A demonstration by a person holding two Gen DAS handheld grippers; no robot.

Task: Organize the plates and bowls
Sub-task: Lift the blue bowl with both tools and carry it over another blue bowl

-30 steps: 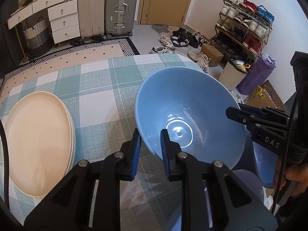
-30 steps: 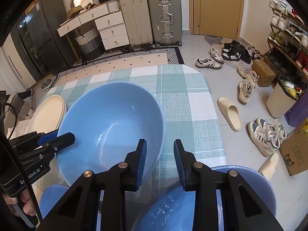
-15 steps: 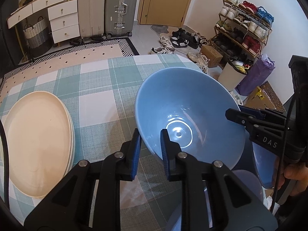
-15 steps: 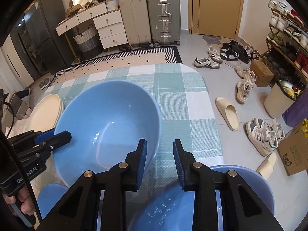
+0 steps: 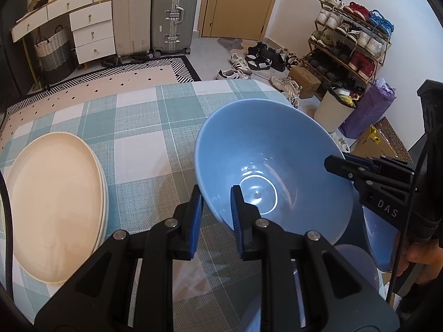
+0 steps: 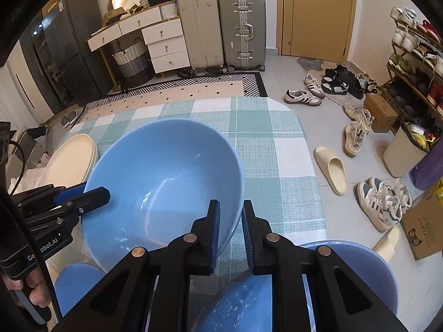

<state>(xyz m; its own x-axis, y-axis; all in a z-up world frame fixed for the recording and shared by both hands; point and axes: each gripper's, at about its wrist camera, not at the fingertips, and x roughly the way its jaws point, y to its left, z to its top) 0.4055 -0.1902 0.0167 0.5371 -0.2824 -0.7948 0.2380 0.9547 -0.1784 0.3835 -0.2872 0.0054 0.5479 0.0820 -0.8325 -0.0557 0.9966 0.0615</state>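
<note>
Bowl (image 5: 272,171), big & blue, is up off tabletop (image 5: 144,138) w/ both claws clamped on its rim: left claw (image 5: 216,215), right claw (image 6: 230,228), so it won't tip.

Colours and patterns, table and room

Large glossy sky-blue bowl (image 5: 271,166); stack of matte cream round plates (image 5: 52,202); woven tablecloth (image 5: 144,138) checked in teal, pale green and white; two further blue bowls, one large (image 6: 357,271), one small (image 6: 77,282); black two-finger grippers, left (image 5: 216,210) and right (image 6: 231,224), with royal-blue pads; floor rug (image 6: 177,94), beige with black diamonds and black-and-white striped border; beige suitcase (image 6: 199,27); silver-grey ribbed suitcase (image 6: 243,27); mustard-tan door (image 6: 318,13); white drawer fronts (image 6: 166,47).
</note>
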